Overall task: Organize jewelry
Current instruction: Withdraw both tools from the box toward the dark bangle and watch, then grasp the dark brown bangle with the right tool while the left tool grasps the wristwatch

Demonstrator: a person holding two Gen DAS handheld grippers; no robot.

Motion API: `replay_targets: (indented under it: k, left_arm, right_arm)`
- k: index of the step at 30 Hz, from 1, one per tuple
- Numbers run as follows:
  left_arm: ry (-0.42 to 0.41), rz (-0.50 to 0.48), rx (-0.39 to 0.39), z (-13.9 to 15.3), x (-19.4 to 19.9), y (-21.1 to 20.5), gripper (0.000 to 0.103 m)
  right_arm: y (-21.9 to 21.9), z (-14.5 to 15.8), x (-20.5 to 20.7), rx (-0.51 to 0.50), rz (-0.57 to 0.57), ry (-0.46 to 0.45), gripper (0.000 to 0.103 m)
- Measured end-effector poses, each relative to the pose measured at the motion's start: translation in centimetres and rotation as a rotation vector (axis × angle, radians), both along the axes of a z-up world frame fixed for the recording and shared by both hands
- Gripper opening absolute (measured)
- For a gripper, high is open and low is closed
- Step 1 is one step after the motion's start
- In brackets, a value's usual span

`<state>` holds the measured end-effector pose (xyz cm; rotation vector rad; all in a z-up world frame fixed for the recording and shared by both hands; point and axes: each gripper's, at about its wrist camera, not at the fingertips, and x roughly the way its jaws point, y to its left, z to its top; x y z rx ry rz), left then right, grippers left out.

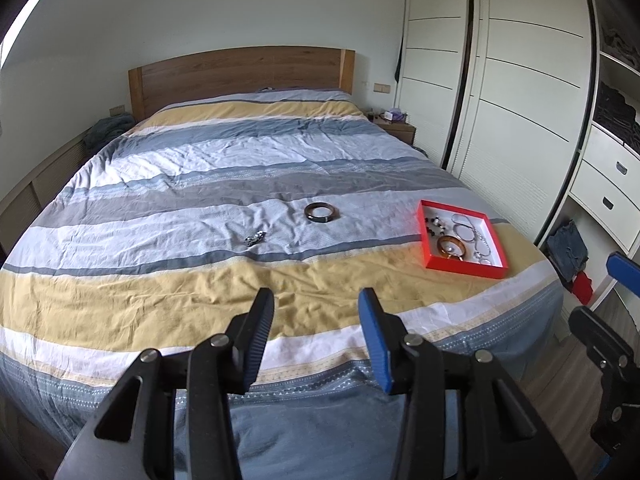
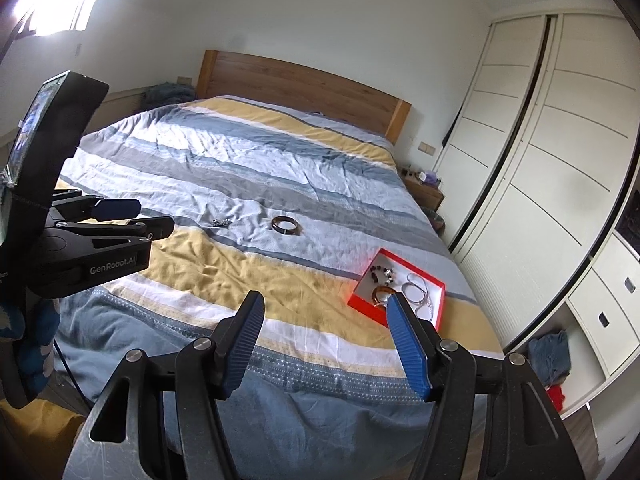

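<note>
Red tray (image 1: 464,267) collects jewelry; bangle (image 1: 321,212) lies beyond it, my hand-held grippers (image 1: 316,300) (image 2: 324,304) open, empty.

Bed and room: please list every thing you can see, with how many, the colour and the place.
bed: one, striped blue, grey, yellow cover, wooden headboard, centre.
tray: one, red, white inside, on the cover at right.
bangle: one, dark brown, loose on the cover, left of the tray.
small jewelry piece: one, silvery, loose, left of the bangle.
amber bangle: one, in the tray.
beads: several, dark, in the tray.
chains: silvery, count unclear, in the tray.
wardrobe: one, white, right.
nightstand: one, wooden, beside the headboard.
left gripper: open, empty.
right gripper: open, empty.
</note>
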<state>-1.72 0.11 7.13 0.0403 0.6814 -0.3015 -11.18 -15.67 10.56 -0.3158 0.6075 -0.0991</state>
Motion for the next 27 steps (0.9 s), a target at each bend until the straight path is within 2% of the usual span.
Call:
replay_targets:
  k: [7,15,21,27]
  left_arm:
    - [0.033,0.027,0.001,-1.4,1.4,0.7,0.042]
    - [0.099,0.072,0.012,-4.4,4.7,2.0,0.042]
    - [0.156,0.114,0.004,-7.2,9.9,4.0,0.042]
    - [0.180,0.150,-0.016,-9.8,17.5,4.8,0.042]
  right_arm:
    - [0.5,-1.0,1.2,-0.013,0.022,0.030,0.063]
    - [0.0,-4.0,4.7,0.033,0.045,0.124,0.063]
    - [-1.1,-6.8,10.5,0.083,0.059,0.200,0.063]
    - [-3.0,-9.6,19.9,0.201,0.078,0.258,0.063]
